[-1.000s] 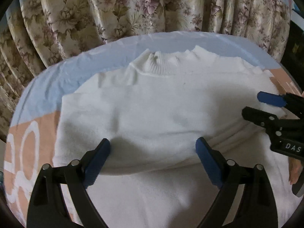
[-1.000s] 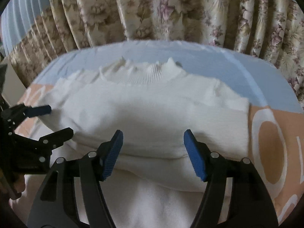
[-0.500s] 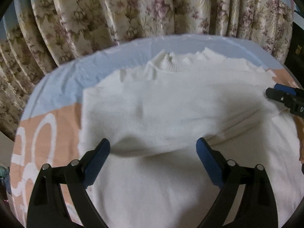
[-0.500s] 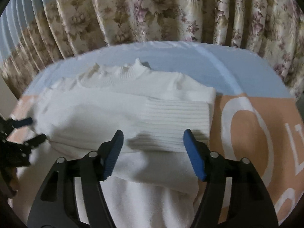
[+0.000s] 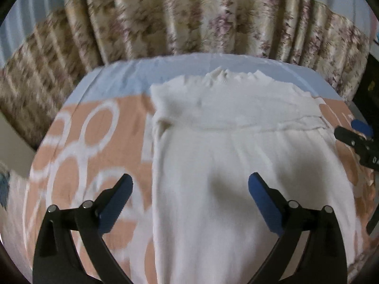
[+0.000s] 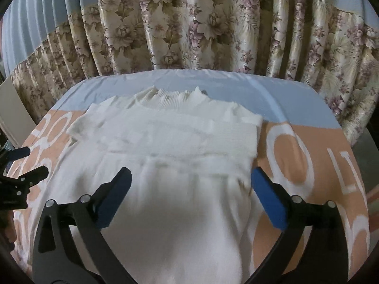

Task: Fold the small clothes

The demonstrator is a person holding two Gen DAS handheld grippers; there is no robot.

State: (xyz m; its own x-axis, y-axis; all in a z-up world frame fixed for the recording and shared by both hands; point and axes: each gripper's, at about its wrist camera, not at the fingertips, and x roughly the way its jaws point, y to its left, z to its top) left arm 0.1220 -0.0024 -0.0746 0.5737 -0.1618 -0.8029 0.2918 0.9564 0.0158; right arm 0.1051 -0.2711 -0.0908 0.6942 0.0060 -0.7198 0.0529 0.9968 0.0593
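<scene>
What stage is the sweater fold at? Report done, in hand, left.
Done: both sleeves of the white sweater look folded across its chest, giving a narrow strip on the bedsheet.
In hand: nothing; the left gripper and right gripper are both open above the lower body.
Left: the hem half probably needs folding up toward the collar.

A bedsheet (image 6: 296, 146) covers the bed: its far part is plain pale blue, its near part peach-orange printed with white rings and white letters. In the left wrist view the same sheet (image 5: 78, 142) shows overlapping white rings on peach, blurred. Behind the bed hang pleated curtains (image 6: 189, 28) in cream and beige with pink and brown flowers, topped by a plain blue-grey band (image 6: 47, 11). Their lower edge meets the far edge of the bed. The curtains (image 5: 189, 16) look smeared in the left wrist view
</scene>
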